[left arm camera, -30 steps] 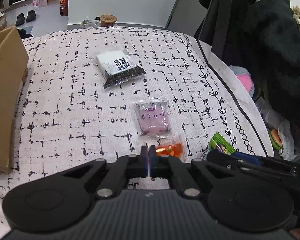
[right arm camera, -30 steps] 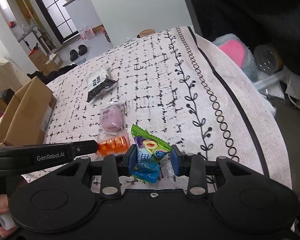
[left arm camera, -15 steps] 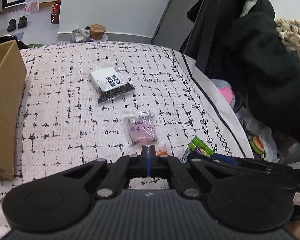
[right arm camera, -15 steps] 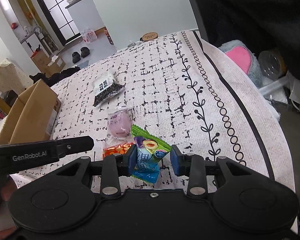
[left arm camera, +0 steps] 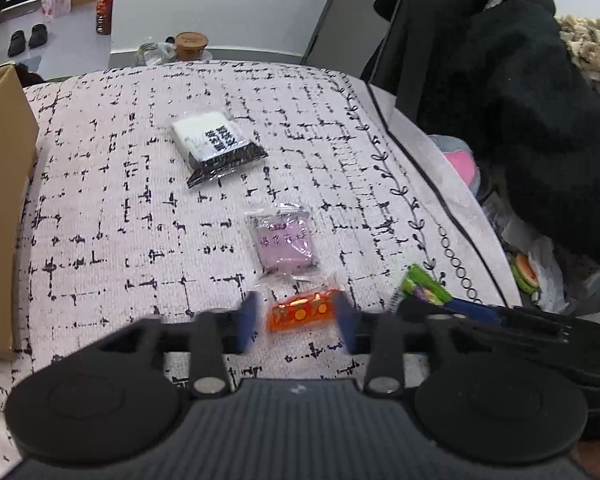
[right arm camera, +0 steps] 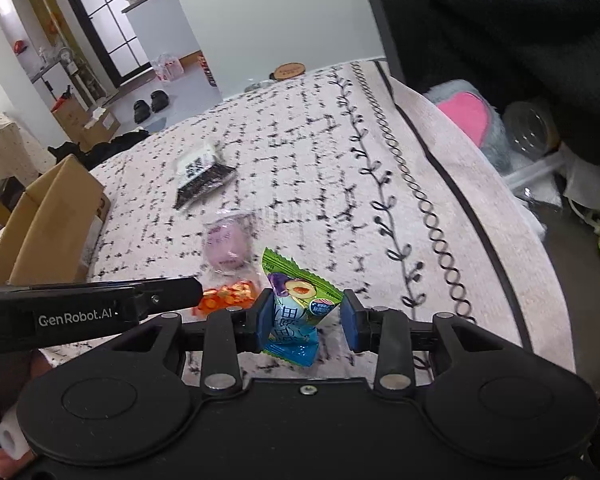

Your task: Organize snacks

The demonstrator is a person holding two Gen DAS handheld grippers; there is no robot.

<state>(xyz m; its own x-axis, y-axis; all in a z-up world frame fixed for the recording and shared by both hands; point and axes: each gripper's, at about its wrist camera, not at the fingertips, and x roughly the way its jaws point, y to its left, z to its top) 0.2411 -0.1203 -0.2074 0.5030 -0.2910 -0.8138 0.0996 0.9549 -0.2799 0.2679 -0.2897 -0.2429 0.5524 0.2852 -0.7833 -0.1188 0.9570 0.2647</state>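
On the patterned cloth point(left arm camera: 112, 216) lies a small orange packet point(left arm camera: 300, 312). My left gripper point(left arm camera: 296, 318) straddles it with its jaws opening, and the pads stand clear of the wrapper on both sides. A green and blue plum candy packet point(right arm camera: 292, 292) stands upright in my right gripper point(right arm camera: 306, 322), which is shut on it just above the cloth. Beyond the orange packet lie a purple packet point(left arm camera: 286, 242) and a black and white packet point(left arm camera: 216, 148). In the right wrist view the left gripper's finger point(right arm camera: 160, 294) reaches in beside the orange packet point(right arm camera: 228, 294).
A cardboard box point(left arm camera: 0, 200) stands at the cloth's left edge. The cloth's right edge drops off to dark clothing point(left arm camera: 540, 120), a pink and grey plush point(right arm camera: 468, 116) and plastic containers point(right arm camera: 532, 132). Shoes and bottles sit on the floor beyond.
My left gripper's jaws have gone from shut to parted, and the orange packet now lies between them. My right gripper keeps its hold on the green packet.
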